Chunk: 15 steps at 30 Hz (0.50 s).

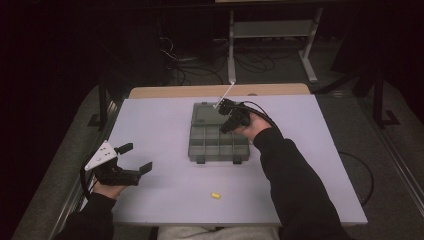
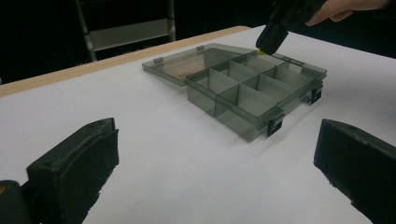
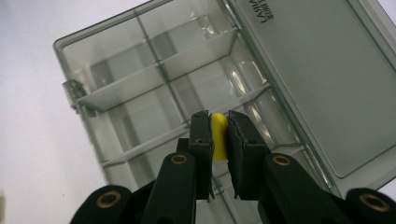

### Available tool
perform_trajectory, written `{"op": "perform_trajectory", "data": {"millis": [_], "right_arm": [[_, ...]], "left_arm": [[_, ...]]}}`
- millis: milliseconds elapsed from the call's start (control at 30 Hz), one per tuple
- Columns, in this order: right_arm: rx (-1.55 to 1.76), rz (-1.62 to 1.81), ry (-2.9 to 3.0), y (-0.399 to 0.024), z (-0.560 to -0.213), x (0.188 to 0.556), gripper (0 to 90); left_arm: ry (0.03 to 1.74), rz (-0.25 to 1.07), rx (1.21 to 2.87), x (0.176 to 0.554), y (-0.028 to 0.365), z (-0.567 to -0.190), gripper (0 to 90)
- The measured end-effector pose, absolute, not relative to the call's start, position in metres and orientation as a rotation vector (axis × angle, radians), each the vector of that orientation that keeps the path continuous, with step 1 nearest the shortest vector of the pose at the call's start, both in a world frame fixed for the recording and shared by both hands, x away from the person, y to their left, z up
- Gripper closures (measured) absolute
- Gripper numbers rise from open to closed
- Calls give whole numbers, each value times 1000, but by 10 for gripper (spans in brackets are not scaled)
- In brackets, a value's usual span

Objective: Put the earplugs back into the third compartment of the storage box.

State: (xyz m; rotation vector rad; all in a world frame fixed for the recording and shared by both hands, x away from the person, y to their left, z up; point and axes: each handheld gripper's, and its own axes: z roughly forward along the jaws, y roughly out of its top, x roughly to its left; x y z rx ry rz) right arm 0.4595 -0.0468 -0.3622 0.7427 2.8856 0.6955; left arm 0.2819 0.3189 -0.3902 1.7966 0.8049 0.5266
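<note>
High view: the right gripper [image 1: 226,116] hangs over the open compartment box [image 1: 218,145] at centre frame; a second yellow piece [image 1: 215,195] lies lower centre.

Left gripper view: the left gripper [image 2: 210,172] stands wide, box upper right.

Right gripper view: jaws pinch a yellow piece [image 3: 218,137] above the box's compartments at centre.

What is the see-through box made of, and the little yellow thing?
The box looks like hard, smoky-grey clear plastic: the table shows through it and its walls shine. The yellow piece held in the right gripper looks matte and smooth, perhaps soft plastic or foam; hard to tell.
</note>
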Motion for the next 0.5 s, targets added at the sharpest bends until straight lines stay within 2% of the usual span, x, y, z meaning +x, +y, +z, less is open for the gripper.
{"op": "perform_trajectory", "data": {"millis": [500], "right_arm": [[795,669,2867,-48,-376,473,776]], "left_arm": [[808,523,1798,282,318,-391,0]]}}
